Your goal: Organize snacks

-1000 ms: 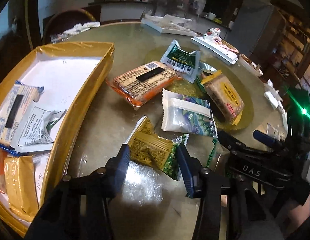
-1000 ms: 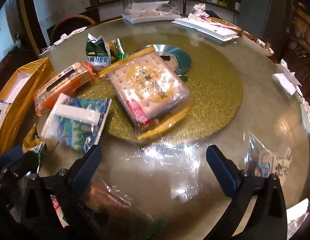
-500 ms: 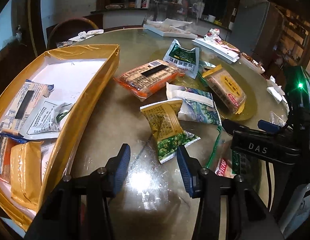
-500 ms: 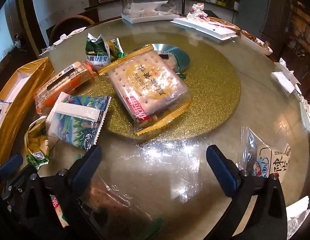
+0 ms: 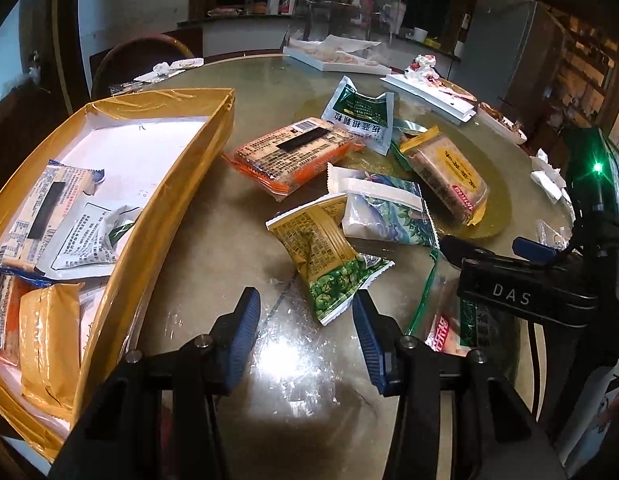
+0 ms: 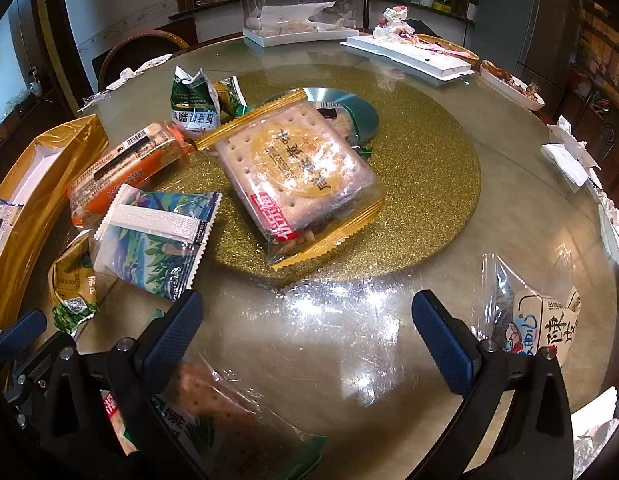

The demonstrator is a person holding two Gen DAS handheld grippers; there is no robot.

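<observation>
Round glass-topped desk: carries every item listed; its surface is glossy and glaring.

Long gold-taped cardboard tray with white floor: stands on the desk's left side and is partly filled with packets at its near end.

Square clear-wrapped cracker pack with gold crimped ends: lies flat on the glittery gold disc; long axis runs from far left to near right.

Orange rectangular biscuit pack with barcode label: lies flat, just beside the tray's far corner, long axis slanting from near left to far right.

White-and-blue pillow sachet with leaf print: lies between the orange pack and the cracker pack, touching the green pea packet.

Yellow-and-green pea snack packet: the likely next pick. It lies on the desk just ahead of the left tongs, long axis running from far left to near right, green end towards the tongs.

Left tongs: spread, holding nothing, low over the desk.

Right tongs: spread wide, holding nothing, over bare glass near a clear zip bag.

Risks, judged: the slanted packet could slip sideways on the slick glass if gripped only at its crimped corner, or drag the overlapping sachet along. The two tools sit close together and could knock each other.
</observation>
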